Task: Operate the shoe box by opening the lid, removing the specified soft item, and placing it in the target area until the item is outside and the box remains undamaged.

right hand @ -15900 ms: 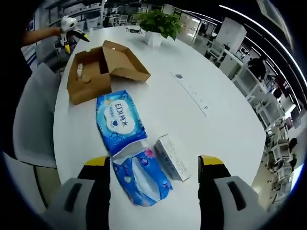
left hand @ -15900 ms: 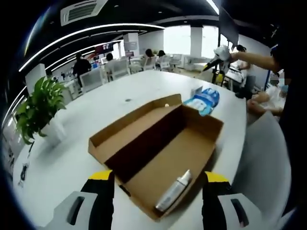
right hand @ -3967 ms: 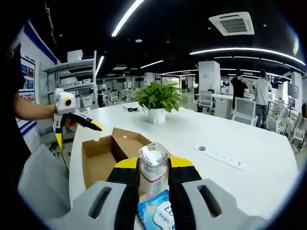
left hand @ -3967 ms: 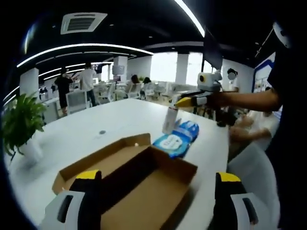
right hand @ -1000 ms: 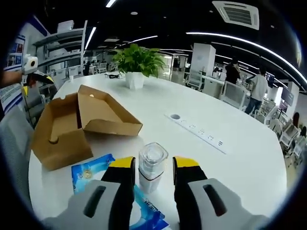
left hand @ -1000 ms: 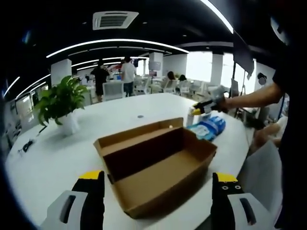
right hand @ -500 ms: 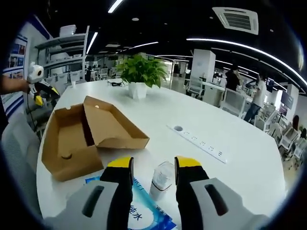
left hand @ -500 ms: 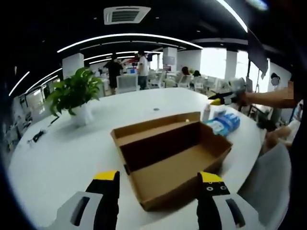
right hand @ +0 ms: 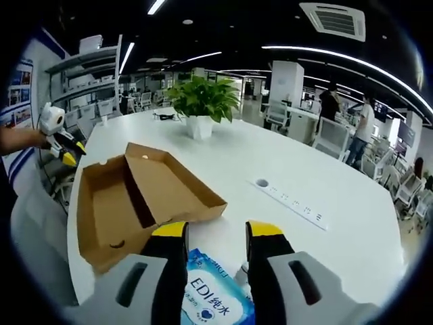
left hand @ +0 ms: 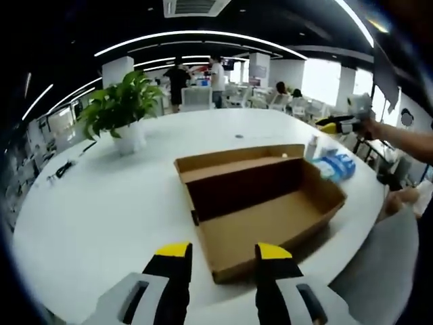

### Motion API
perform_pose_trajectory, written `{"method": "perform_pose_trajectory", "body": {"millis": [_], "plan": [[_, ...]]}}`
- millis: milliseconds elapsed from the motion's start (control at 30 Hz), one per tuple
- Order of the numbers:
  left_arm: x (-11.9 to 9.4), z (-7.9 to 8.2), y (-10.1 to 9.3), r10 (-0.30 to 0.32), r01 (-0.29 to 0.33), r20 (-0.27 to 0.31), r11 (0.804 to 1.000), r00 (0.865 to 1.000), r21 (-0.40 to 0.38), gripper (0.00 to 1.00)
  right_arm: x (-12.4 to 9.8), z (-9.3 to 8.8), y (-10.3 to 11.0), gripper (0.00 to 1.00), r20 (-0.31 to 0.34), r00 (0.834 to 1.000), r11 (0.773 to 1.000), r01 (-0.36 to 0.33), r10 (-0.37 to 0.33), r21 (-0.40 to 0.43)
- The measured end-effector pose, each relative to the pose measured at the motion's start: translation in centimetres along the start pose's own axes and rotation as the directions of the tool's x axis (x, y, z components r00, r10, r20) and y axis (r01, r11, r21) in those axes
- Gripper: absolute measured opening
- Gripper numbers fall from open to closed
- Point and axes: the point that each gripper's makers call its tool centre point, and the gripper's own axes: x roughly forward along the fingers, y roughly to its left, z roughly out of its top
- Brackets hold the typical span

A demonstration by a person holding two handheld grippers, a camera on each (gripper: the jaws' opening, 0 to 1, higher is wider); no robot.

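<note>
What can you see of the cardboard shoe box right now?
The shoe box is plain brown cardboard, resting on the white table. Its lid is hinged open, lying back flat beside the tray. The tray looks empty in both views. It looks undamaged. Neither gripper touches it.

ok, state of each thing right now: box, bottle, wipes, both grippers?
shoe box: lid open, nothing visible inside
bottle: upright on table, beside box
wipes pack: flat on table
left gripper: jaws apart, holding nothing
right gripper: jaws apart, holding nothing
</note>
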Motion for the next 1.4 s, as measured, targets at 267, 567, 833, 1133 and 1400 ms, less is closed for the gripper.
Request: {"method": "perform_pose_trajectory", "body": {"millis": [267,567,833,1133,1400], "plan": [[1.1,-1.3,1.8,0.038,-0.041,-0.063,0.998,0.997,-0.055,0.27,1.1,0.7,1.4,0.29,-0.063,0.998,1.0,-0.013,0.014,0.015],[1.9,-2.0,2.0,0.057,-0.07,-0.102,0.989,0.993,-0.133,0.21,3.3,0.5,1.1,0.28,-0.126,0.992,0.999,-0.02,0.025,0.038],[2.8,-2.7,2.4,0.072,-0.095,-0.152,0.984,0.986,-0.15,0.19,4.6,0.3,1.5,0.28,-0.169,0.985,0.998,-0.032,0.041,0.059],[3.2,-3.0,2.6,0.088,-0.122,-0.178,0.974,0.98,-0.189,0.12,6.3,0.3,1.5,0.26,-0.205,0.977,0.994,-0.036,0.057,0.103],[3.5,-3.1,1.9,0.099,-0.139,-0.198,0.969,0.975,-0.203,0.06,8.0,-0.7,0.9,0.26,-0.245,0.967,0.989,-0.033,0.068,0.143]]}}
